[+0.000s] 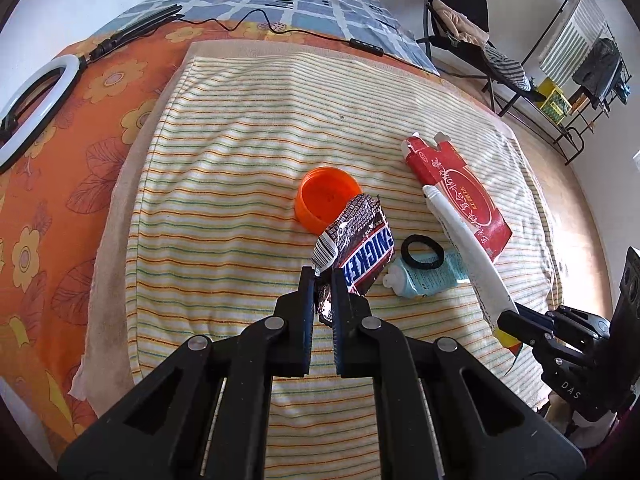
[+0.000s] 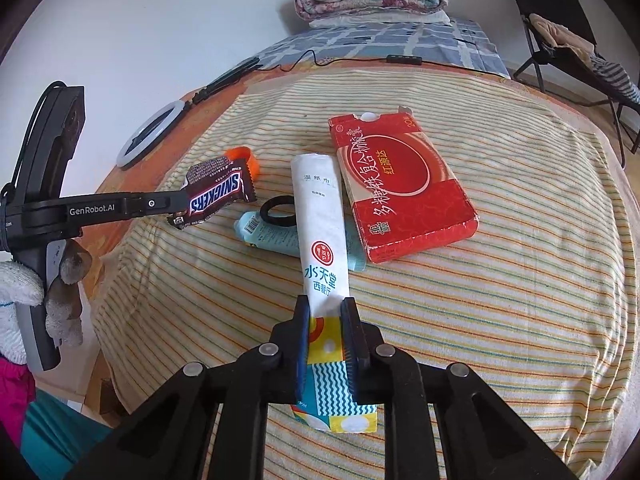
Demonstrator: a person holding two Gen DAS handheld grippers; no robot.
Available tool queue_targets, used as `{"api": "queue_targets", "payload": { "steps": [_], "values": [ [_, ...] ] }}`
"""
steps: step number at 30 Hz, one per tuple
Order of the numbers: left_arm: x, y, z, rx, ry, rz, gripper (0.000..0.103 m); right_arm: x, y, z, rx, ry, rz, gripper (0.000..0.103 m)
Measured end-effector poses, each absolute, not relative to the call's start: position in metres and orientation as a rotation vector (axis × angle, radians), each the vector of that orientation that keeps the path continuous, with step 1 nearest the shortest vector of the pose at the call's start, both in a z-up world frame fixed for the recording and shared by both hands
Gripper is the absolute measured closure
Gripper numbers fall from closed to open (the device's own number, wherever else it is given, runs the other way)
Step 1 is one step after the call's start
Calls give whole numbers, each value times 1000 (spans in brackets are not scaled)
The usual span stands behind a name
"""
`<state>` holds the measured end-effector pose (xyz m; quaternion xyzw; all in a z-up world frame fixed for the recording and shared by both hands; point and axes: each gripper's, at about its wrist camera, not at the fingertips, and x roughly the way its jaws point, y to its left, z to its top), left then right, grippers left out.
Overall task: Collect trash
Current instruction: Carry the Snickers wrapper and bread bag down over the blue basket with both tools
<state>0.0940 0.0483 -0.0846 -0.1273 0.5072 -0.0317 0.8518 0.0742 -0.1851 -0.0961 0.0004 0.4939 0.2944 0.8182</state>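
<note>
Two claws each had a piece of trash pinched at this moment.

From the left wrist view, the left claw was closed on the near end of the crumpled brown Snickers wrapper, which stuck out ahead of the fingertips and looked lifted off the striped yellow towel spread over the bed. Just beyond the wrapper's far end lay the orange plastic cap on its side; its hollow faced the camera and appeared empty. To the right of the claw lay a black rubber ring on a pale blue squeezed tube. Because the grip was only on the foil's edge, my judgement was that a steady, unhurried lift with no wrist flick would keep it from slipping.

From the right wrist view, the right claw was clamped on the long white wet-wipe sachet near its patterned end, the rest stretching away ahead and crossing over the blue tube. Right of the sachet lay the flat red cardboard box, its flap end seeming open; what it held could not be told. Raising the sachet straight up before carrying it off would likely avoid dragging the ring or tube. No bin showed in either view.
</note>
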Motion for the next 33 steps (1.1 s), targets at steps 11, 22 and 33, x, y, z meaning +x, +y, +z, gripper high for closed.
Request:
{"api": "queue_targets", "payload": {
  "steps": [11, 22, 33],
  "values": [
    [71, 49, -65, -274, 1030, -82, 97, 61, -194, -70, 16, 988, 629, 95],
    [27, 29, -50, -225, 1013, -123, 97, 23, -198, -49, -27, 962, 641, 95],
    [-38, 14, -36, -208, 991, -163, 97, -32, -206, -30, -46, 935, 688, 95]
  ]
}}
